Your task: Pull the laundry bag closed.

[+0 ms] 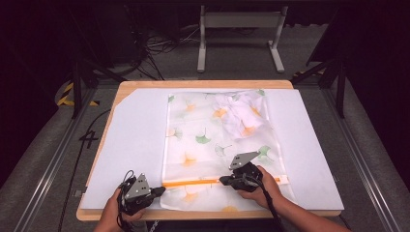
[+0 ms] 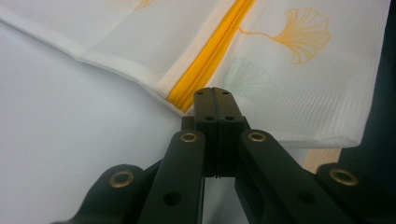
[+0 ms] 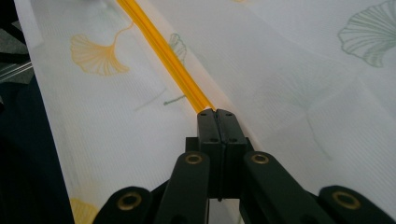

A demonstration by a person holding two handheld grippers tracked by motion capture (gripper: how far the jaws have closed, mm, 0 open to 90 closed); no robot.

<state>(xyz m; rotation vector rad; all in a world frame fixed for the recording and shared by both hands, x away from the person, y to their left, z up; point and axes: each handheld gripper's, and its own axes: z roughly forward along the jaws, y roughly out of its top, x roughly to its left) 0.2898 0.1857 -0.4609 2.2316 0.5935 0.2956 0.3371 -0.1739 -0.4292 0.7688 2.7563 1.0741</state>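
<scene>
A white mesh laundry bag [image 1: 212,140] printed with ginkgo leaves lies flat on the table, with a crumpled white cloth [image 1: 244,116] inside at its far right. An orange zipper [image 1: 193,183] runs across its near end. My left gripper [image 1: 162,190] sits at the bag's near left corner. Its jaws are shut, and in the left gripper view the left gripper [image 2: 213,91] pinches the bag [image 2: 289,84] where the zipper [image 2: 210,51] ends. My right gripper [image 1: 222,179] is shut partway along the zipper. In the right gripper view the zipper [image 3: 163,51] runs straight into the tips of the right gripper [image 3: 216,112].
A white sheet [image 1: 135,145] covers most of the wooden table [image 1: 203,84], with bare margins left and right of the bag. Beyond the table stand a grey metal frame [image 1: 239,21] and loose cables [image 1: 154,46] on the floor. Dark stands flank both sides.
</scene>
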